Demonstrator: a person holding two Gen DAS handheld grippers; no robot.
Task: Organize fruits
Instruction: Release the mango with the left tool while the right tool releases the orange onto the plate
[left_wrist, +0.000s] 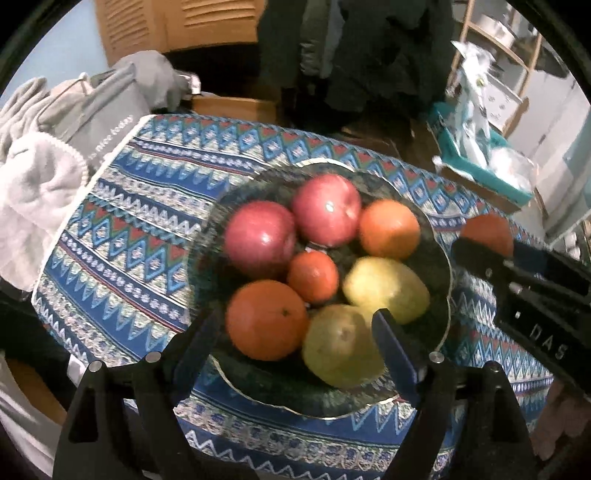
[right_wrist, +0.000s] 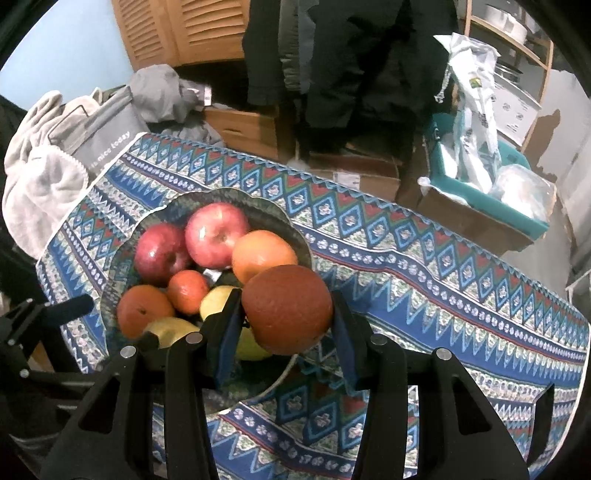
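A dark glass bowl (left_wrist: 207, 236) (right_wrist: 273, 214) on the patterned tablecloth holds two red apples (left_wrist: 260, 236) (right_wrist: 216, 234), three oranges (left_wrist: 266, 319) (right_wrist: 264, 253) and two yellow pears (left_wrist: 386, 284) (right_wrist: 218, 297). My right gripper (right_wrist: 286, 315) is shut on another orange (right_wrist: 288, 308), held above the bowl's right rim; it also shows at the right of the left wrist view (left_wrist: 487, 251), with the orange (left_wrist: 487, 230) in it. My left gripper (left_wrist: 295, 325) is open and empty, just above the near fruits in the bowl.
The tablecloth (right_wrist: 424, 280) stretches to the right of the bowl. Grey towels and a grey bag (right_wrist: 48, 173) lie at the table's left edge. Cardboard boxes (right_wrist: 354, 173) and a teal box with plastic bags (right_wrist: 491, 184) stand behind the table.
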